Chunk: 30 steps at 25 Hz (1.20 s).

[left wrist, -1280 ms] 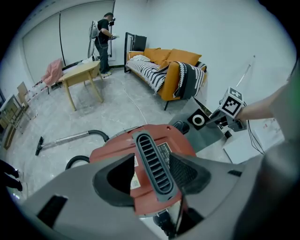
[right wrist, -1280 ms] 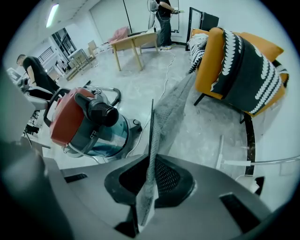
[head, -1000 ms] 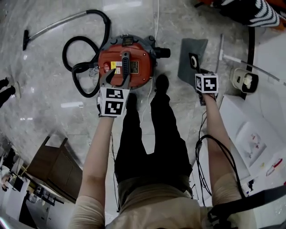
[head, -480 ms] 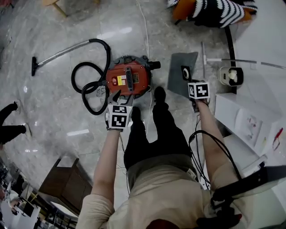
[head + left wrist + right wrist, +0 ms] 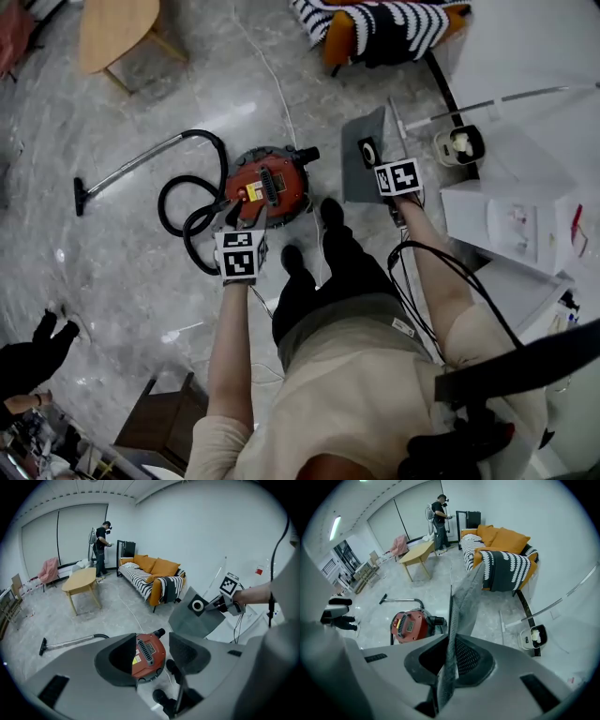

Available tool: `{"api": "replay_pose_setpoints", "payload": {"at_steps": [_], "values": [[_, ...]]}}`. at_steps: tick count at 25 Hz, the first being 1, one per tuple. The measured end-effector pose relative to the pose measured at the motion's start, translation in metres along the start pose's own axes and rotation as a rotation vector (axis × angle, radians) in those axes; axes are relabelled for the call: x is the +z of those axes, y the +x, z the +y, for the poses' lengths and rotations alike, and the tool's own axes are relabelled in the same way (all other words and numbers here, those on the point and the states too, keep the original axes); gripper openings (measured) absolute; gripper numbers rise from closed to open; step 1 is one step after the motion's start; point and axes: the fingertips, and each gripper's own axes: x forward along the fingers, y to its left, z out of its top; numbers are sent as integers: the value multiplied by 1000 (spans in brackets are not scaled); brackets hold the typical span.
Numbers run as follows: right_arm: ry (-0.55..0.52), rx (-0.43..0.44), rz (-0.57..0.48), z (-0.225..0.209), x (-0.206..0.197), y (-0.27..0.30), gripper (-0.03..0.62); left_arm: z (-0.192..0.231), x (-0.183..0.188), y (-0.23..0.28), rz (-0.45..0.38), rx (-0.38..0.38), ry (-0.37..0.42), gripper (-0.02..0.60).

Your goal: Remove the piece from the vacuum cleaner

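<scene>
Right gripper view: right claw (image 5: pixel 450 660) clenched on grey filter bag (image 5: pixel 463 604), long axis upright, lifted clear of vacuum cleaner (image 5: pixel 270 185) on floor (image 5: pixel 141 253) to its left. Left claw (image 5: pixel 153 654) released, empty, hovering above vacuum cleaner.

The grey flat cloth dust bag (image 5: pixel 356 183) looks matt and felt-like, with a black plastic collar. The round red plastic vacuum cleaner (image 5: pixel 267 185) has a smooth, glossy shell. Its long thin metal tube (image 5: pixel 131 167) shines. The pale grey stone-look floor (image 5: pixel 141 281) is polished and reflective. The oval light wooden table (image 5: pixel 114 33) is smooth.
</scene>
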Motion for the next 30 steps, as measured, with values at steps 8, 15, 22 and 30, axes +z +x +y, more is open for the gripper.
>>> {"api": "replay_pose_setpoints", "payload": {"at_steps": [8, 15, 22, 30], "values": [[61, 51, -70, 13, 1, -41, 25, -24, -18, -46, 8, -32, -22, 221], [106, 65, -164, 36, -2, -71, 25, -18, -13, -86, -13, -20, 14, 221], [84, 66, -208, 54, -1, -102, 25, -12, 22, -124, -114, -12, 38, 221], [106, 131, -311, 79, 19, -147, 25, -24, 38, -146, -154, -51, 91, 219]]}}
